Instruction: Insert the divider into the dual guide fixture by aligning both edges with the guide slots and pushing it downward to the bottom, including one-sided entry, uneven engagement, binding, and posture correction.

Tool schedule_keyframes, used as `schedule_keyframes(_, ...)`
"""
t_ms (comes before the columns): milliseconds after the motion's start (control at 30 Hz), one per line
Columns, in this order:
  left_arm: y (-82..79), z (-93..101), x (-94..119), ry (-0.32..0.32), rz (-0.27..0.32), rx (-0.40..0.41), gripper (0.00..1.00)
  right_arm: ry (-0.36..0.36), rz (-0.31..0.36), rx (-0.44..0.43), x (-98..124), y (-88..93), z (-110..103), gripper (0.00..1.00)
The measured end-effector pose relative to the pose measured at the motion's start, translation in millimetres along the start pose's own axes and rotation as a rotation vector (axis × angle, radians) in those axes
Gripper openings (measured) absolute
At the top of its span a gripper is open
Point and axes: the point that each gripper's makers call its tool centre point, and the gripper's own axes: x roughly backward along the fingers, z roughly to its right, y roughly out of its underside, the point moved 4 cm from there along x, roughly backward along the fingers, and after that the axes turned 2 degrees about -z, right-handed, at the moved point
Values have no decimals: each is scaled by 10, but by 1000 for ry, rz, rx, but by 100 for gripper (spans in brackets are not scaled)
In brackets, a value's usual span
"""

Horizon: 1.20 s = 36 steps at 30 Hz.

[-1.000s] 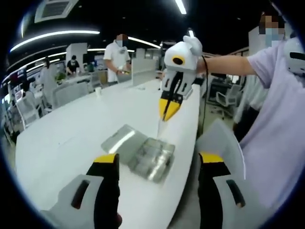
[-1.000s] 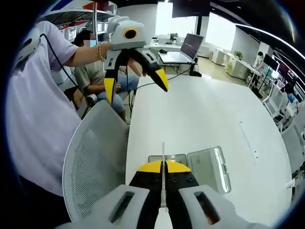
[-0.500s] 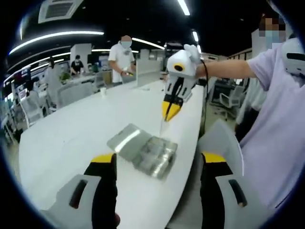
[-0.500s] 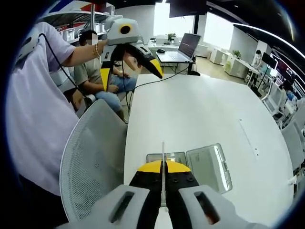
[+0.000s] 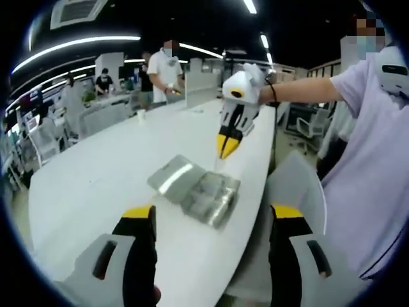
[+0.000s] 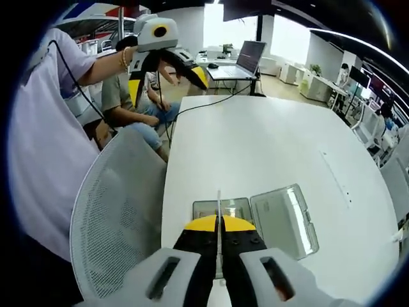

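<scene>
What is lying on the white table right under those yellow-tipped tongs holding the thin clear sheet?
Under the right tongs and their divider lies an open clear case on the table. Its inside slots are too blurred to see.

In the right gripper view, lower centre, the right gripper (image 6: 218, 231) covers the near part of the fixture (image 6: 222, 210), so the guide slots cannot be made out, and whether the divider (image 6: 218, 204) touches them cannot be told. The divider appears edge-on as a thin line; its face is unreadable. In the left gripper view, centre, the divider (image 5: 216, 165) below the yellow tips is a faint sliver. The left gripper (image 5: 214, 220) is cut off by the bottom edge. Upper left, distant desks blur together.
</scene>
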Motion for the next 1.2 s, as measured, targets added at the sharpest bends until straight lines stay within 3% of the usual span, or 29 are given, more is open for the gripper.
schedule_keyframes(733, 111, -27, 38, -42, -23, 34, 69, -35, -35, 11, -338, 296, 56, 0)
schedule_keyframes(1200, 138, -60, 34, -60, -21, 55, 69, -60, -47, 6, -476, 389, 80, 0)
